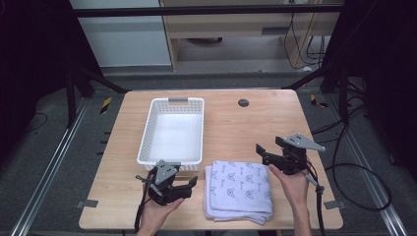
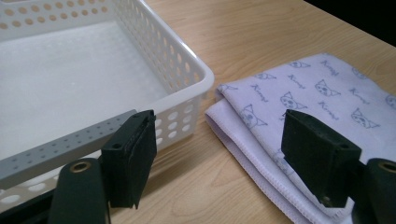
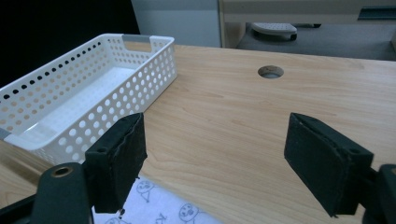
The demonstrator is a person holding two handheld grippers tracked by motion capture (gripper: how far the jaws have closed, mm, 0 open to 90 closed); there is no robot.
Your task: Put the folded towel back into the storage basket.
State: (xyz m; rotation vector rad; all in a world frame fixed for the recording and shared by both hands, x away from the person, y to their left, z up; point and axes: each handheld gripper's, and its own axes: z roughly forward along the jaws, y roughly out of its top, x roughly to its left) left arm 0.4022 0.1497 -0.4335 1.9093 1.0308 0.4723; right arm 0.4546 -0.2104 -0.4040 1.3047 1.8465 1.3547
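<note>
Fingers of both the left gripper (image 1: 189, 186) and right gripper (image 1: 261, 152) wide open, empty, flanking the folded cloth (image 1: 240, 189) at the table's (image 1: 231, 123) near edge, likely to lift it into the basket (image 1: 173, 130) far-left.

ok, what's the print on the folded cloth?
Small cat faces with script lettering on pale lilac cloth; left gripper view shows it best.
</note>
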